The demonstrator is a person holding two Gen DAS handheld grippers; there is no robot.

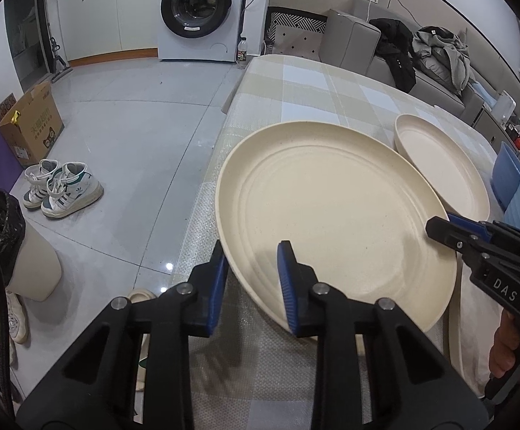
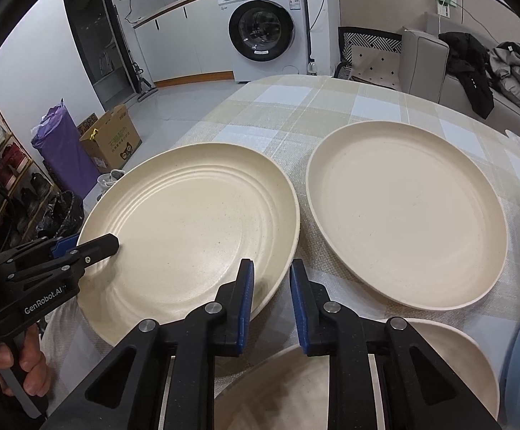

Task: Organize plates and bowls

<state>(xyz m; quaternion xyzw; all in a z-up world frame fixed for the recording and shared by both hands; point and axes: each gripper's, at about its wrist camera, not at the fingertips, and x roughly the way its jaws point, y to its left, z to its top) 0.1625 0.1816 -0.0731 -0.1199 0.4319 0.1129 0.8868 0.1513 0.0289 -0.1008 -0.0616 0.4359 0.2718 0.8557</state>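
Left wrist view: our left gripper has its jaws spread astride the near rim of the ridged plate, one pad under the edge and one above, with gaps showing, so it is not yet pinching. The plate appears tilted, overhanging the table edge. The right gripper sits at the plate's far rim; we cannot tell its jaw state here. If the left closes shallow, the plate could slip floorward.

Right wrist view: the right gripper's jaws stand parted over the ridged plate's rim, holding nothing. We count three cream plates: ridged, smooth plate beside it, a third plate nearest us.
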